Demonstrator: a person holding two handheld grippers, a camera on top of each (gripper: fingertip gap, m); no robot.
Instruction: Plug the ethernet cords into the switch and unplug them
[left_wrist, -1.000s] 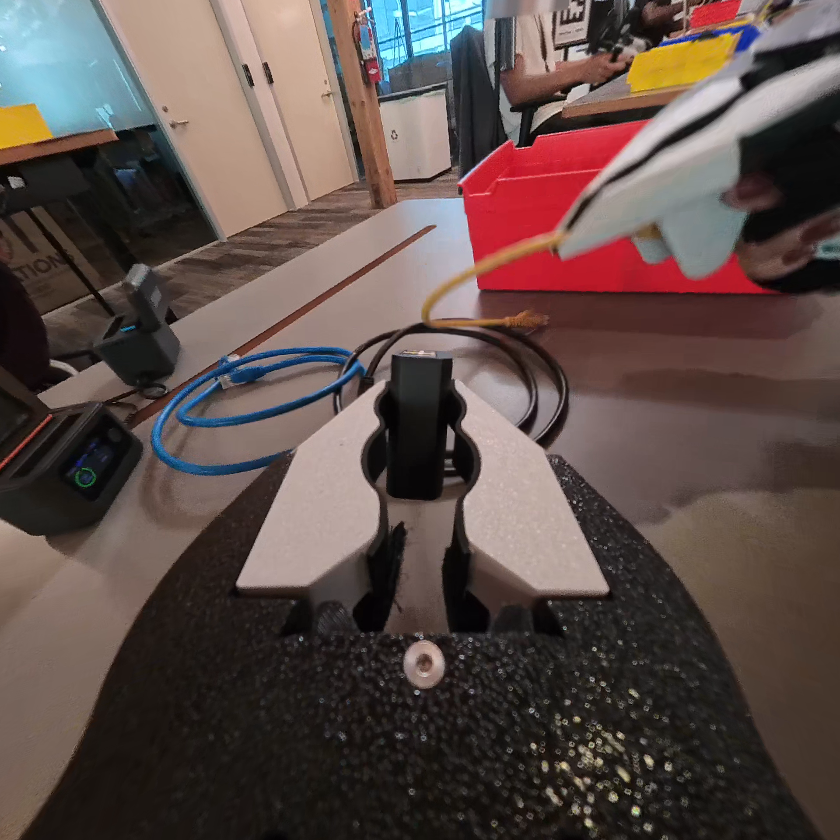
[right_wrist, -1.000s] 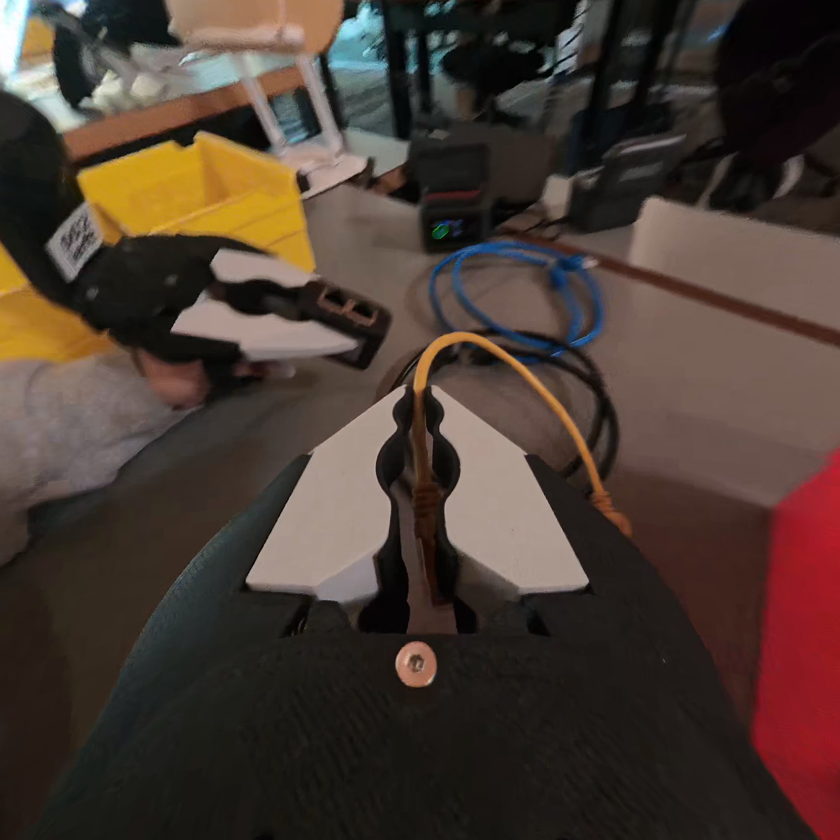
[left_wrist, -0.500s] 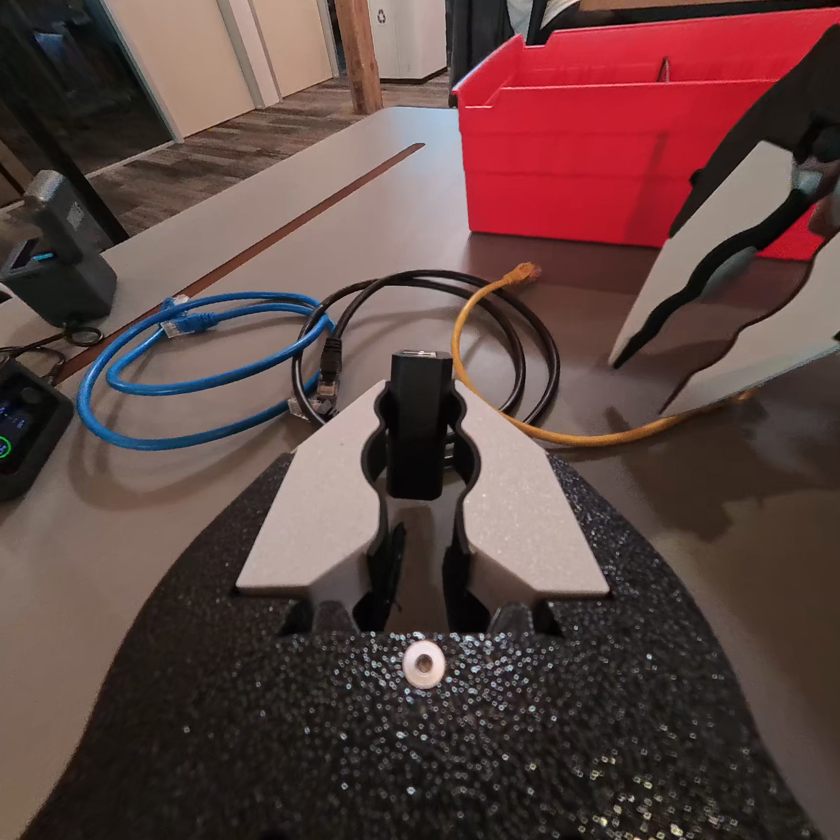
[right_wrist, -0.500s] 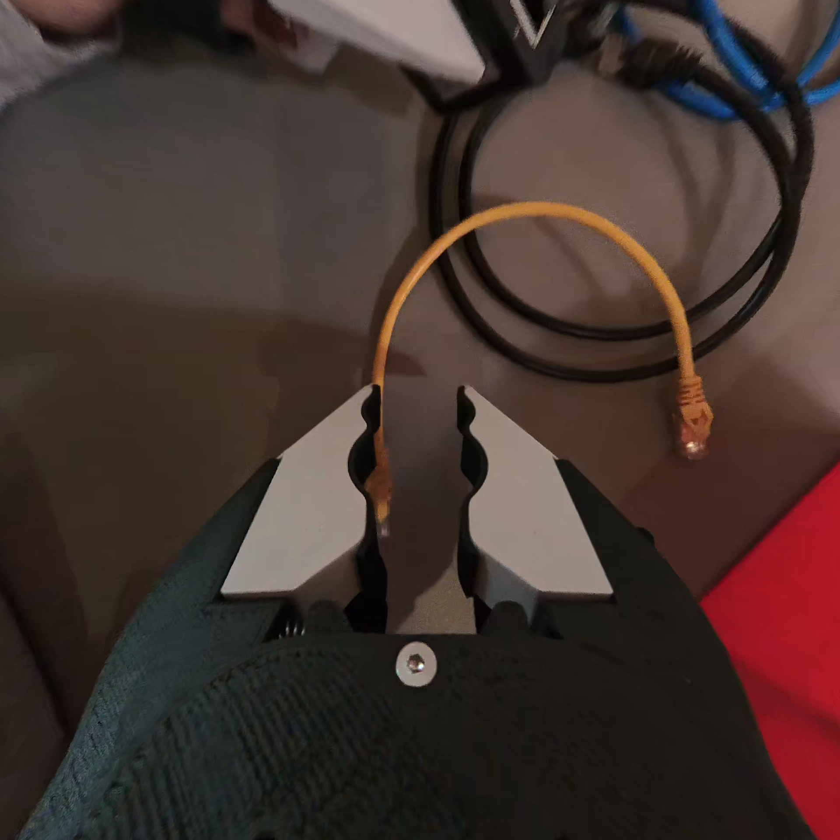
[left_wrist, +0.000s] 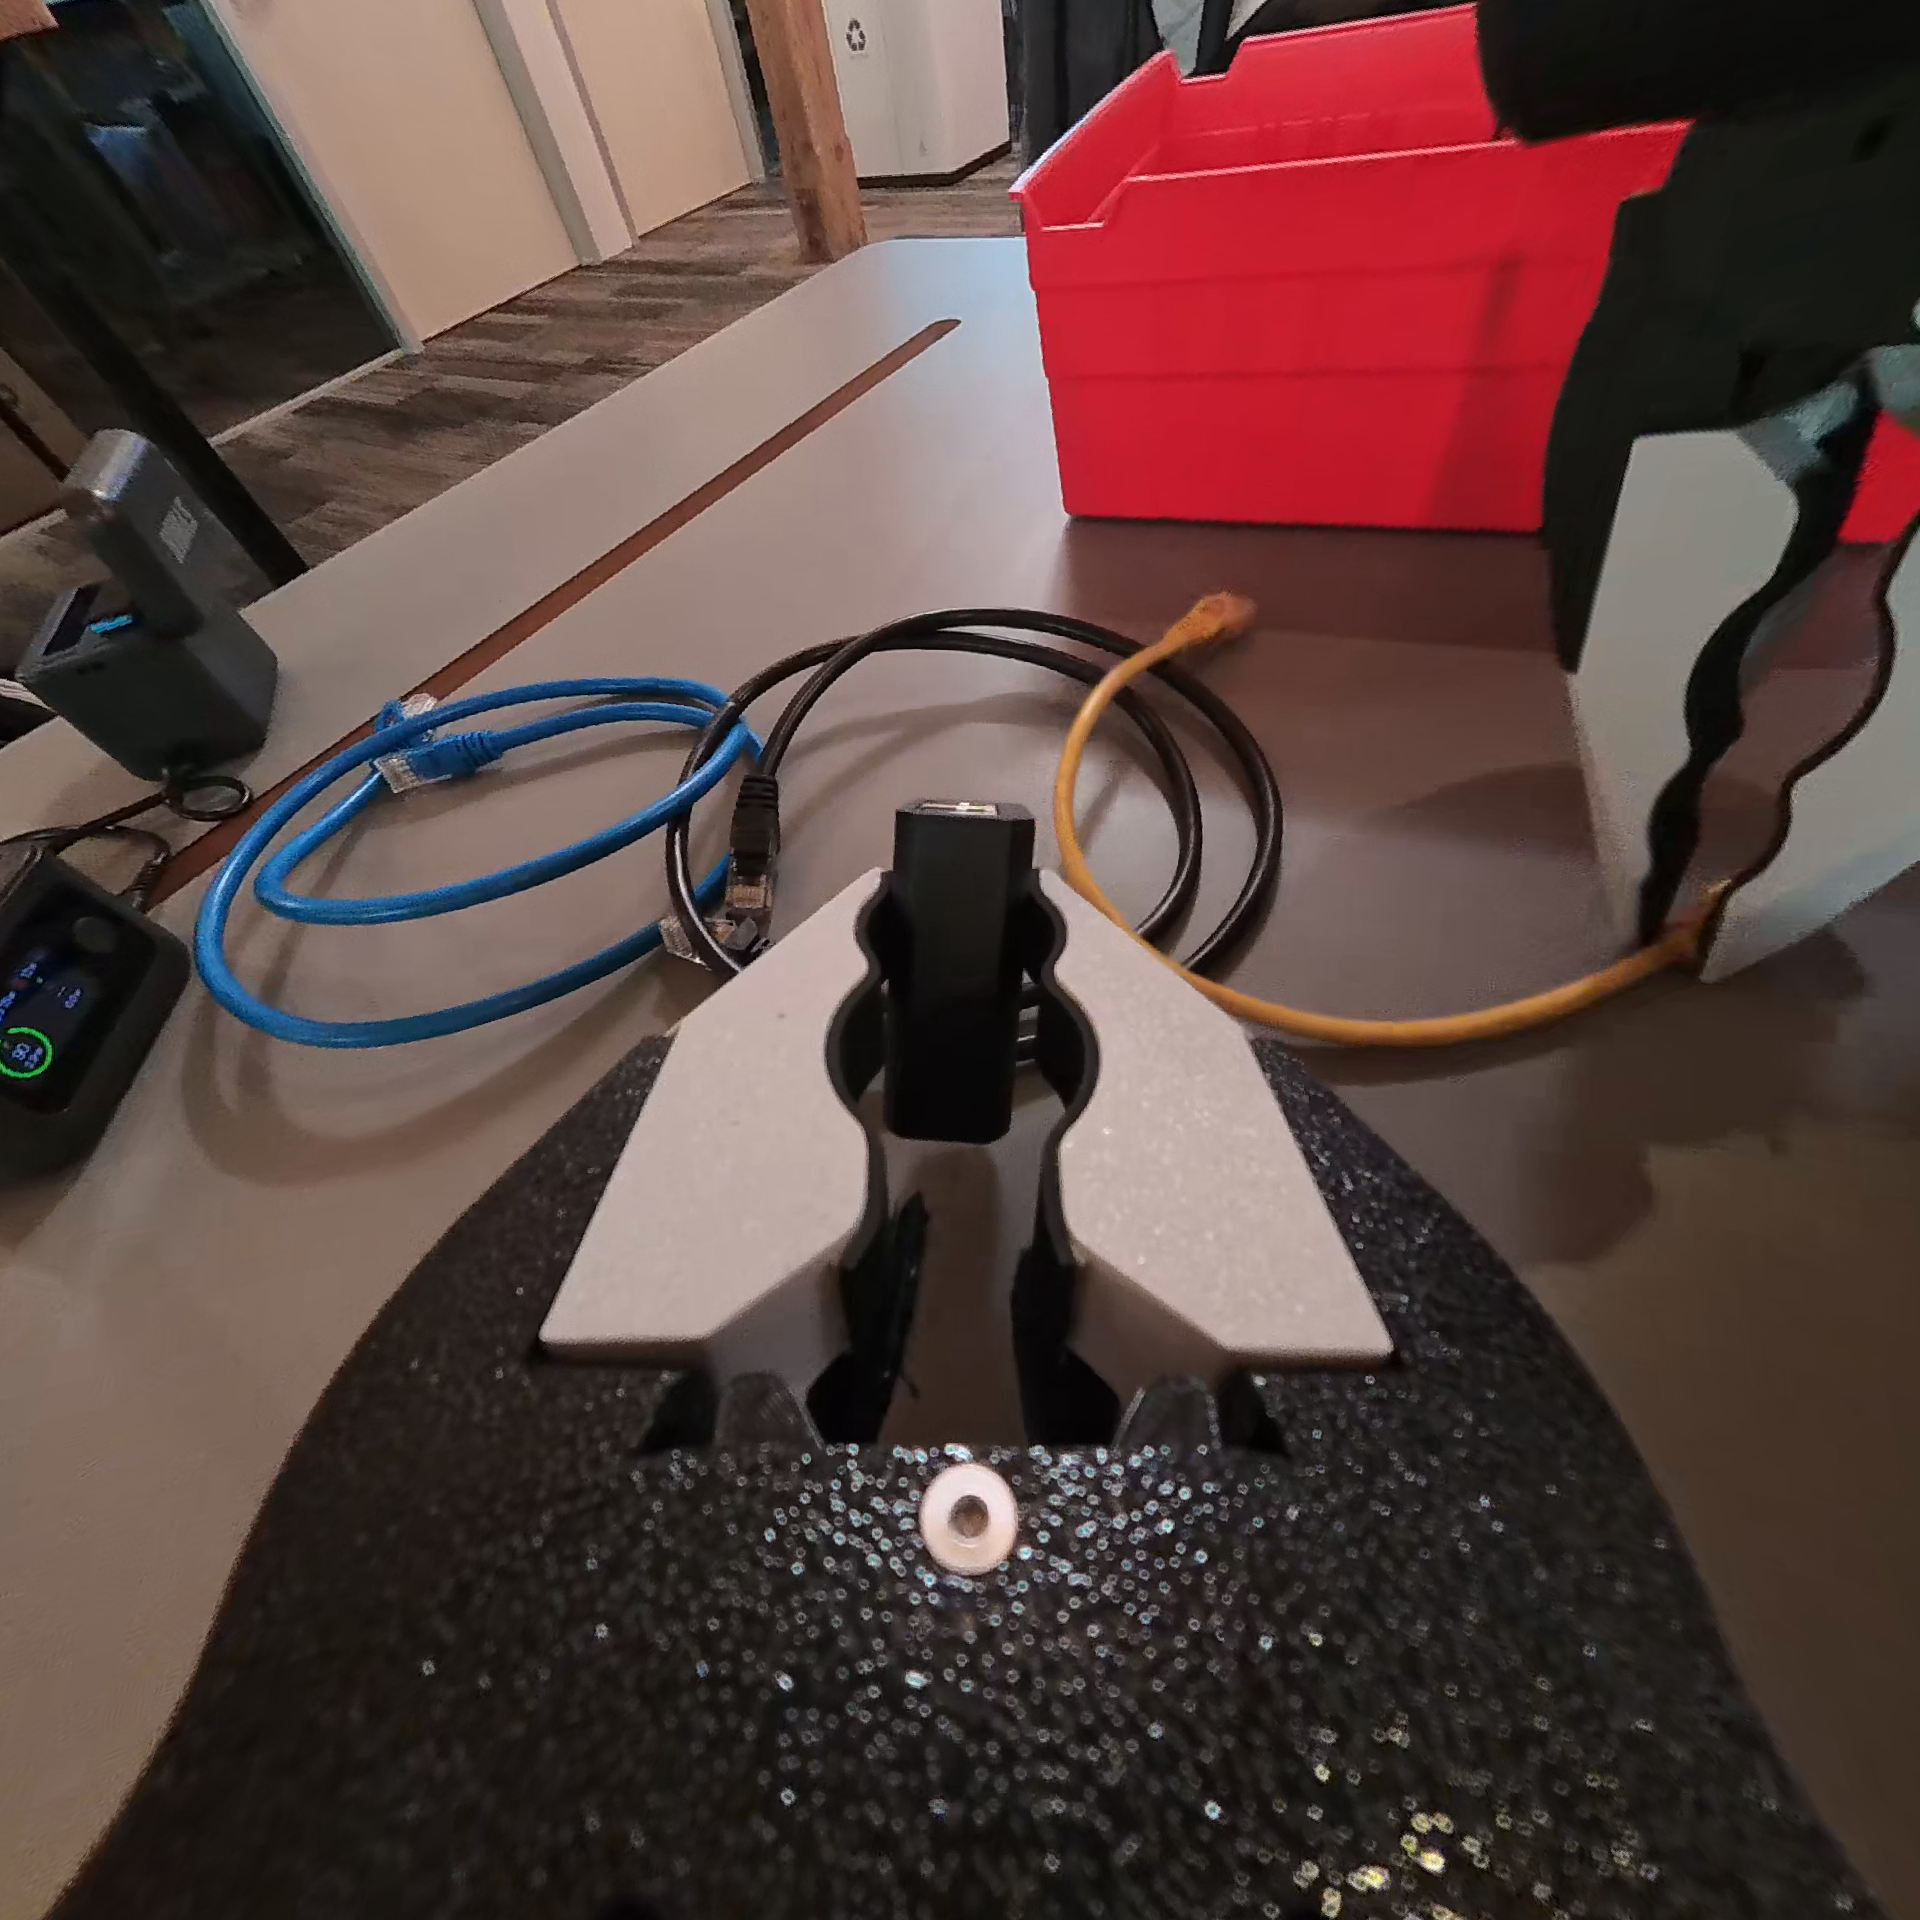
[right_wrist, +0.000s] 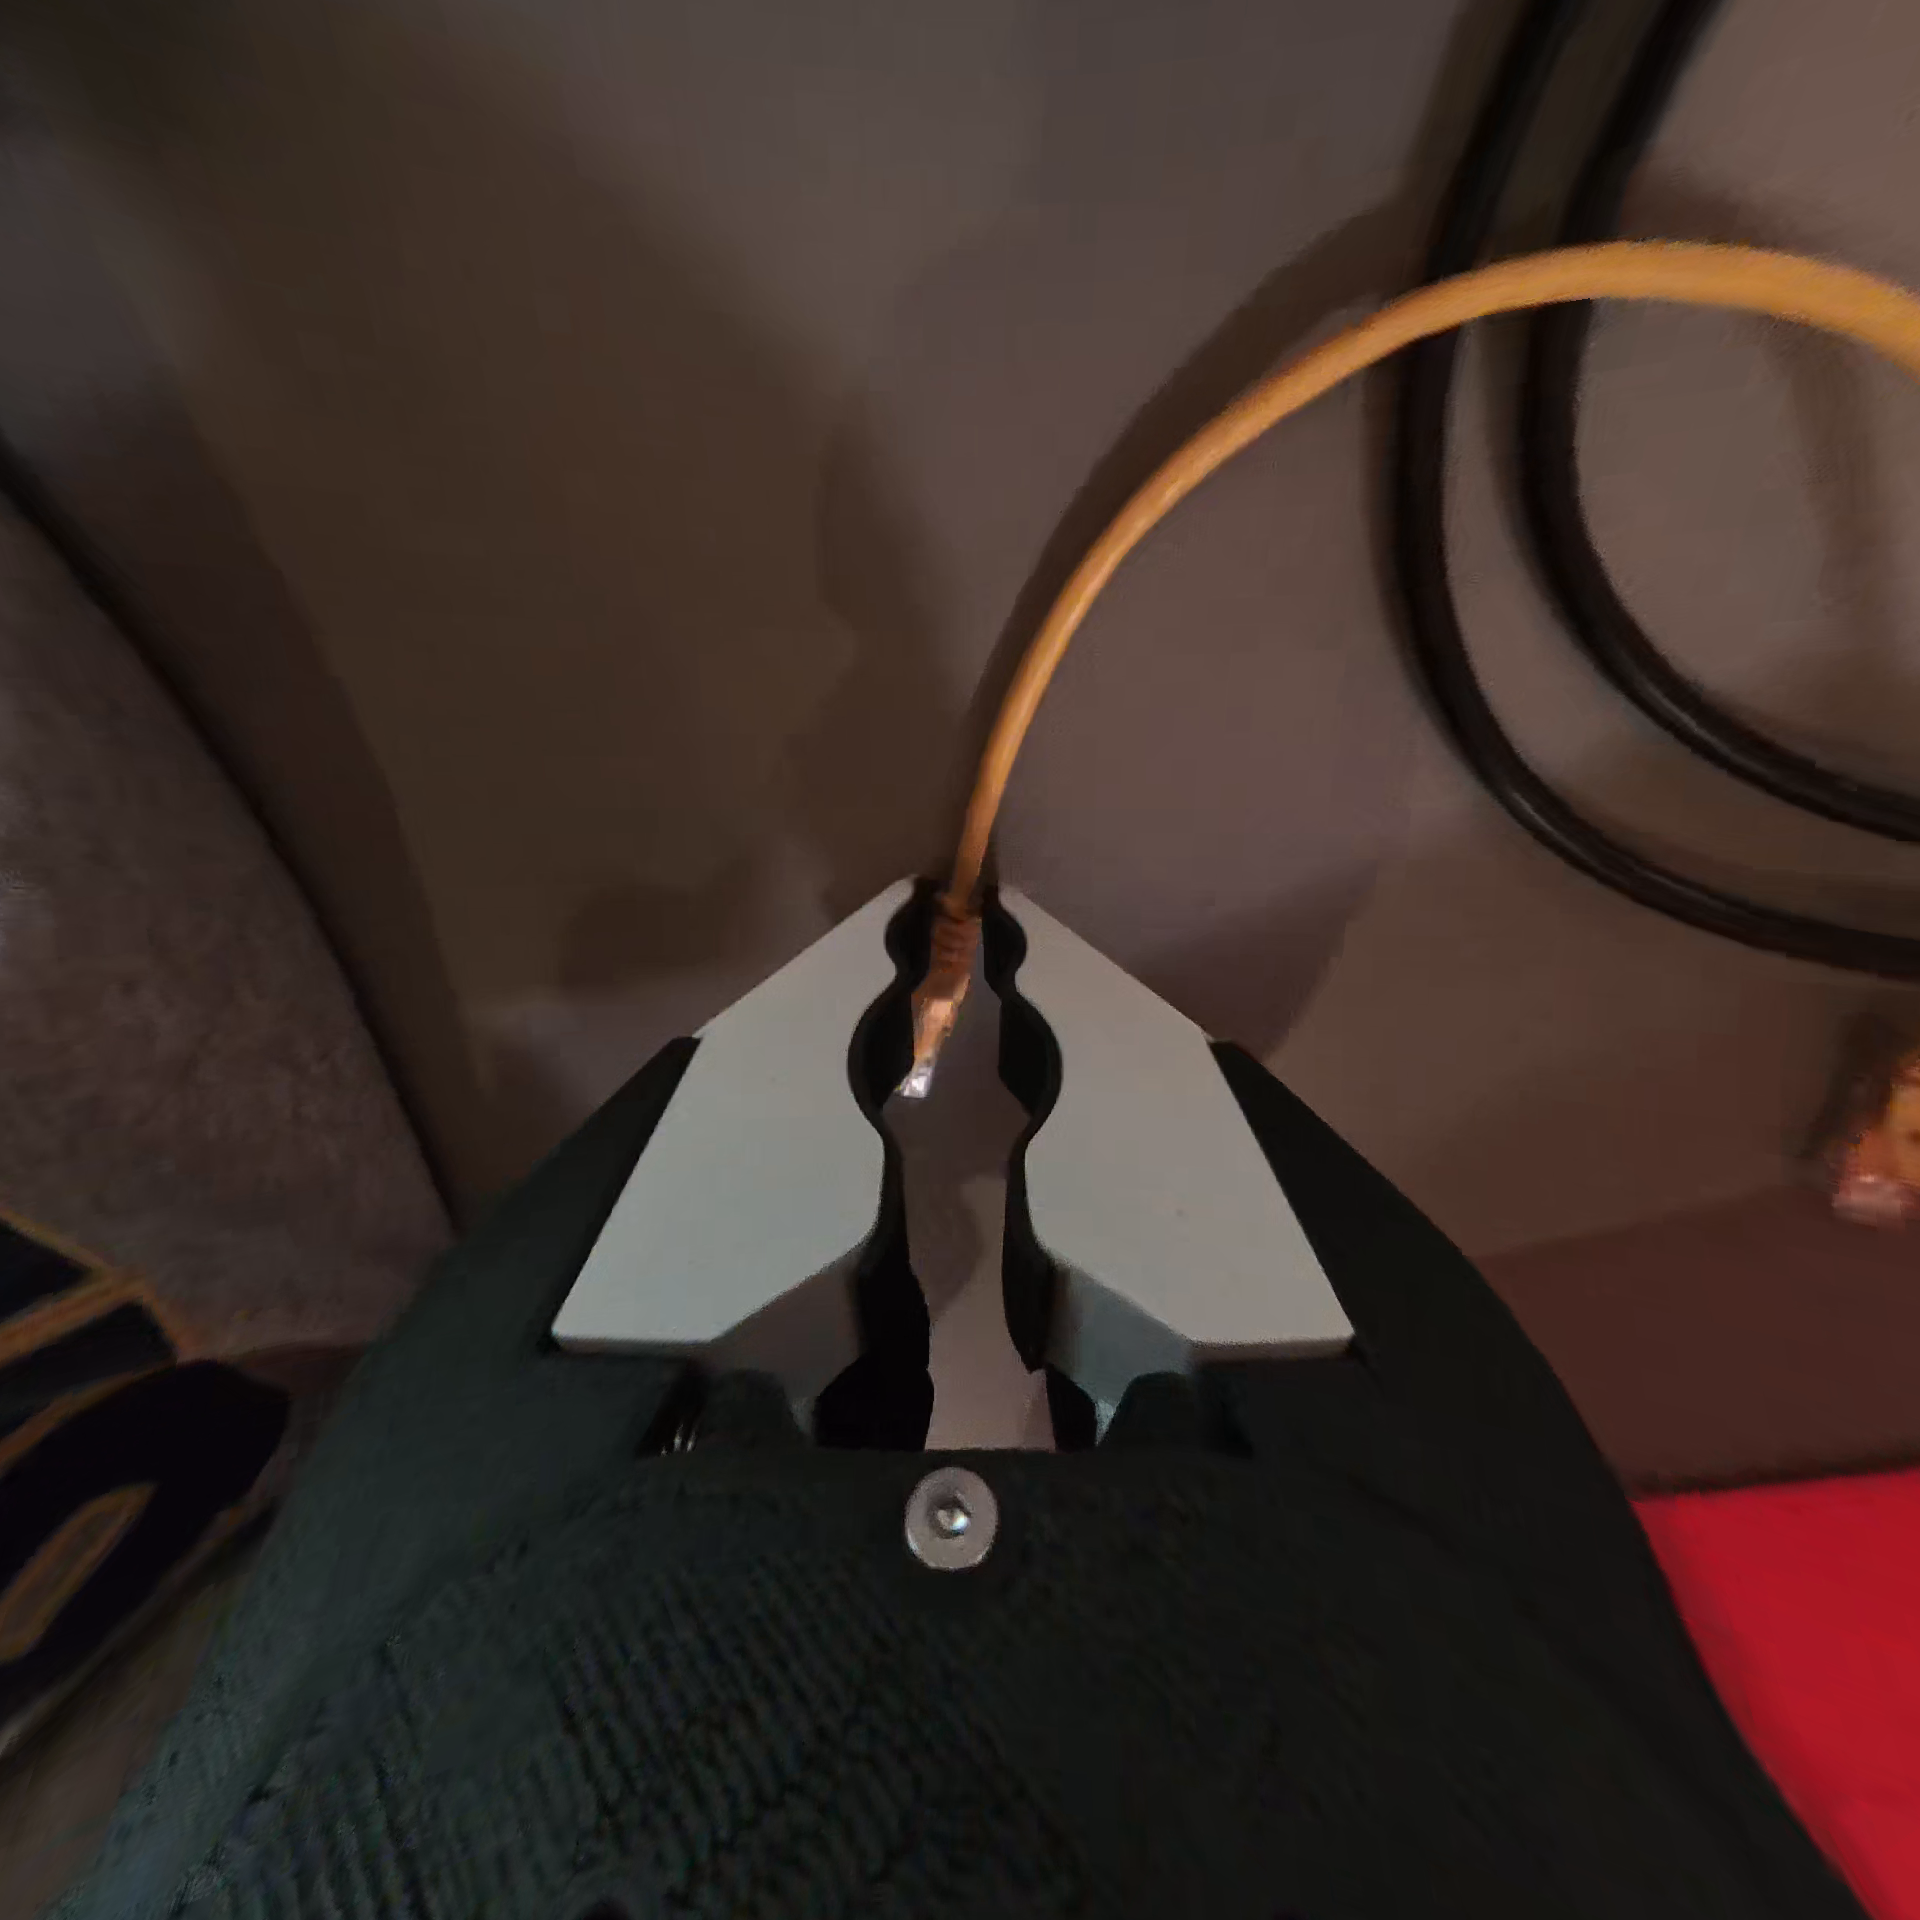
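My left gripper (left_wrist: 958, 883) is shut on the small black switch (left_wrist: 951, 977), held upright over the table with its ports facing away. My right gripper (right_wrist: 956, 891) points down at the table, and its fingertips pinch the yellow ethernet cord (right_wrist: 1091, 582) at the boot just behind one plug (right_wrist: 935, 1023). In the left wrist view the right gripper (left_wrist: 1688, 925) stands at the right with the yellow cord (left_wrist: 1081, 727) curving away from it on the table. The cord's free plug (left_wrist: 1210, 613) lies near the red bin.
A coiled black cord (left_wrist: 1226, 748) and a coiled blue cord (left_wrist: 416, 894) lie on the table ahead of the switch. A red bin (left_wrist: 1299, 343) stands at the back right. Two dark devices (left_wrist: 62, 1018) (left_wrist: 145, 644) sit at the left edge. The left gripper's tips are roughly 15 centimeters from the right gripper's.
The right gripper carried the yellow cord down to the table, opened half a second ago, and now is closed on the cord near its plug. The left gripper keeps holding the switch.
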